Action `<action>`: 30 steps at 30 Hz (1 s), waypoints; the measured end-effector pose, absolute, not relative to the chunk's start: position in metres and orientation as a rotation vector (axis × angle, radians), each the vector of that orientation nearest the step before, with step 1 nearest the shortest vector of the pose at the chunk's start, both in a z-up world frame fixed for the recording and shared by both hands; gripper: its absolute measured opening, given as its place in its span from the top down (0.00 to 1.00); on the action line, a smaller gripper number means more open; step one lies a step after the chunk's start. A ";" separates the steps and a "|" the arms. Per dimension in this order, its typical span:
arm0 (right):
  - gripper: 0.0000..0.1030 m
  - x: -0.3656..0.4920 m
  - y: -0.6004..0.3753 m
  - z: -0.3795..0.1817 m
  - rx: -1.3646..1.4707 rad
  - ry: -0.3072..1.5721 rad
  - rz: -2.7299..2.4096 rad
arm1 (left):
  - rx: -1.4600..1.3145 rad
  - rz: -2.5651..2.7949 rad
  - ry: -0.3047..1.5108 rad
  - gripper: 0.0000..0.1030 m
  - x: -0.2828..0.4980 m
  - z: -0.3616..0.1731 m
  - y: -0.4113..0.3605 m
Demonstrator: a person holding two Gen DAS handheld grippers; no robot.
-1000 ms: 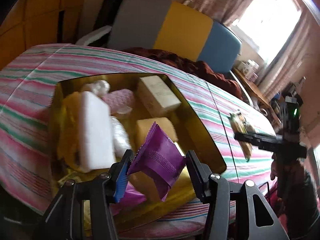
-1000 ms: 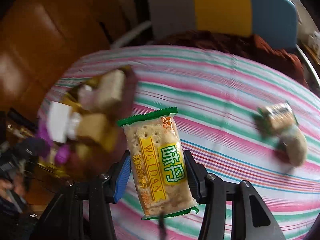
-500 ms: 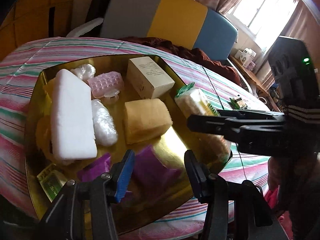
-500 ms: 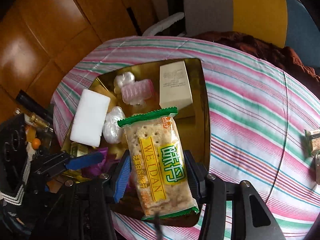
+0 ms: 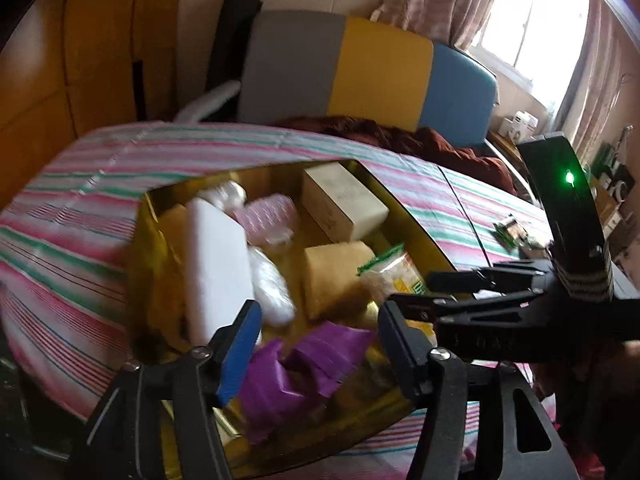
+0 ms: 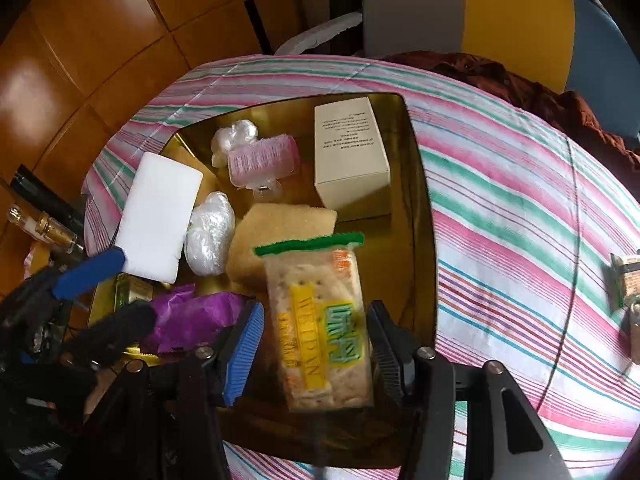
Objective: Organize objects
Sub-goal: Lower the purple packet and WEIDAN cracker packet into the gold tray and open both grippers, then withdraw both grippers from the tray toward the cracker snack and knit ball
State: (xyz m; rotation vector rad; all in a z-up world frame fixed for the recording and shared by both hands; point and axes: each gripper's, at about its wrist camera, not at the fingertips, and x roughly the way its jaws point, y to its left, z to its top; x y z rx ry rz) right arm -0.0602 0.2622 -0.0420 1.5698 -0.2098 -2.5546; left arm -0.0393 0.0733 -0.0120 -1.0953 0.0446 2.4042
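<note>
Both grippers above the gold tray [image 6: 420,184] on the striped bed. Right gripper [image 6: 316,344], fingers just opening, cracker packet [image 6: 320,320] loose between them. Left gripper [image 5: 316,344], fingers parted, empty, purple packet [image 5: 320,356] below in the tray.

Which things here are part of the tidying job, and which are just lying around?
Job: gold tray, cracker packet, purple packet, yellow sponge, cream box, small packet out on the striped bedspread.
Lying about: brown blanket, grey, yellow and blue headboard.

Grey, yellow and blue headboard [image 5: 376,68], curtained window [image 5: 532,20], wooden wall panels [image 6: 80,40]
</note>
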 end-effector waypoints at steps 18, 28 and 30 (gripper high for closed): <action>0.41 -0.020 0.263 -0.008 1.418 -0.178 -2.779 | -0.949 2.537 0.184 0.25 -0.017 0.010 0.077; 0.41 -0.010 0.262 0.002 1.370 -0.112 -2.864 | -0.939 2.542 0.212 0.23 -0.010 0.011 0.082; 0.41 -0.009 0.263 0.003 1.369 -0.105 -2.872 | -0.940 2.538 0.213 0.21 -0.009 0.010 0.083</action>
